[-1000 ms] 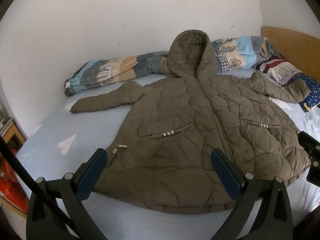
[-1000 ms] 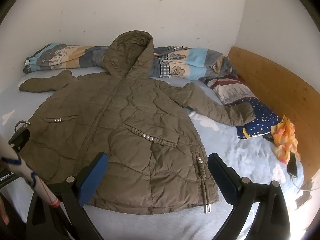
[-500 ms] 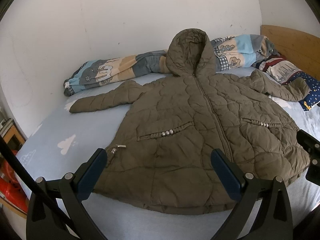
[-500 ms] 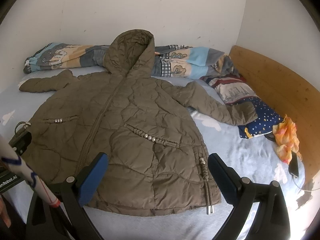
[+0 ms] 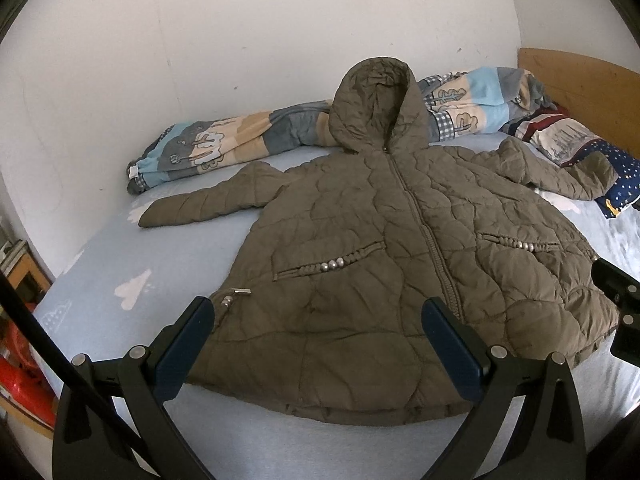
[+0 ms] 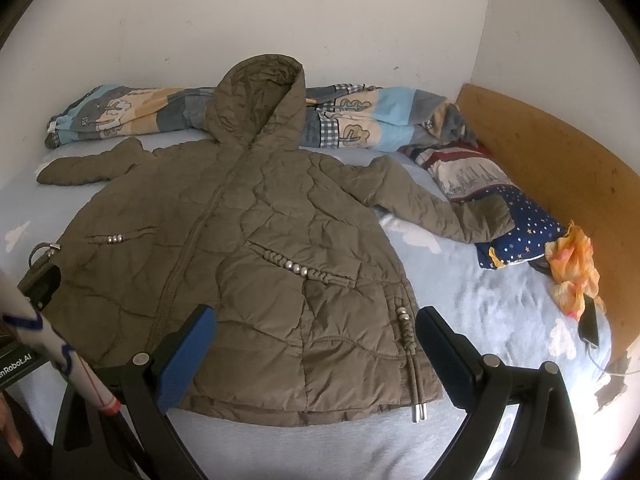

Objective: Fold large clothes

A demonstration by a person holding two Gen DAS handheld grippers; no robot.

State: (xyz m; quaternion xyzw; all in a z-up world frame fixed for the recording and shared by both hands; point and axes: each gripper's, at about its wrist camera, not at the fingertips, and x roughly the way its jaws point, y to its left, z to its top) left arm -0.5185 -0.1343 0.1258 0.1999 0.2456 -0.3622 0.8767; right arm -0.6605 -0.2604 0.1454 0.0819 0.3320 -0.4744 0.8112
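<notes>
1. Through the left wrist camera, my left gripper (image 5: 316,344) hangs spread and empty over the hem of the olive jacket (image 5: 400,264), which lies flat and zipped on the pale blue bed (image 5: 120,264). A rolled patterned blanket (image 5: 224,144) lies behind the hood against the white wall.
2. Through the right wrist camera, my right gripper (image 6: 316,344) is likewise released; a starry pillow (image 6: 524,220) lies under the sleeve cuff, with an orange cloth (image 6: 576,272), perhaps a scarf, beside the wooden headboard (image 6: 560,168).

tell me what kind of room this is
Most likely a bedroom: the jacket lies on a bed with a wooden headboard, a rolled blanket and a pillow.
</notes>
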